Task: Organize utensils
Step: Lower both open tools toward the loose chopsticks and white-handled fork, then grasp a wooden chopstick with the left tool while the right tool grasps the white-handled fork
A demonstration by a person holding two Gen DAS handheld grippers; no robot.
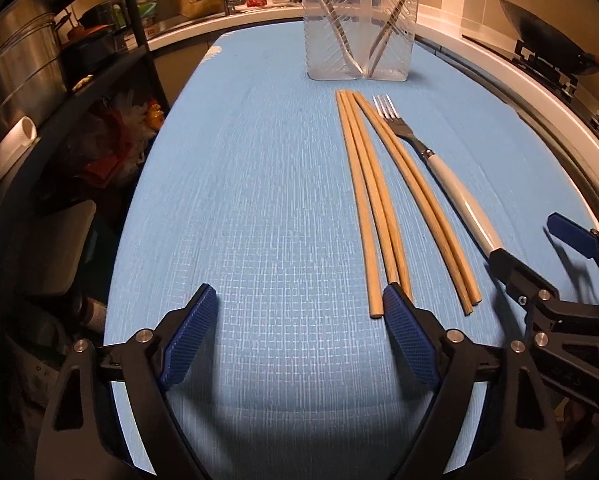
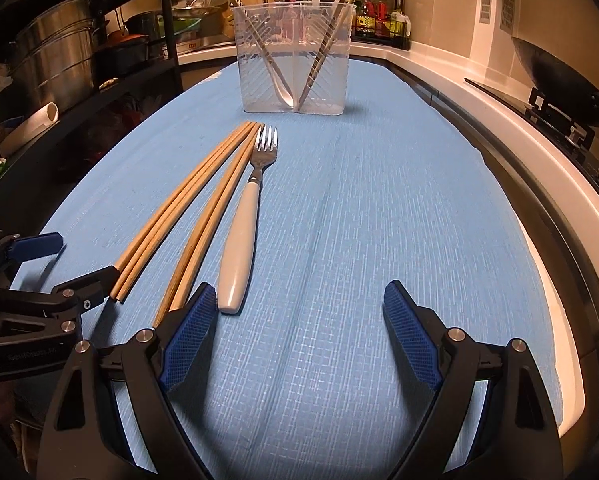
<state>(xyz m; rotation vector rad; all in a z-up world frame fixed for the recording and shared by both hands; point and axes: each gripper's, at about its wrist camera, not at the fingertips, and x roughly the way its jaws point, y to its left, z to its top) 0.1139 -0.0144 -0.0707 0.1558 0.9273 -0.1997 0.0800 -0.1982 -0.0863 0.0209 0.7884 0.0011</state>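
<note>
Wooden chopsticks (image 1: 379, 200) and a fork (image 2: 243, 216) lie mid-frame, aligned toward the clear holder (image 1: 359, 24) for loading; left gripper (image 1: 299, 308) and right gripper (image 2: 299, 308) fingers wide, empty.

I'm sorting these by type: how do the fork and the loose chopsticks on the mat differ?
The fork has metal tines and a thick white handle; the chopsticks are plain, thin wooden sticks. There is one fork but several chopsticks. Both lie flat on the blue mat, side by side, ends pointing toward the clear holder.
</note>
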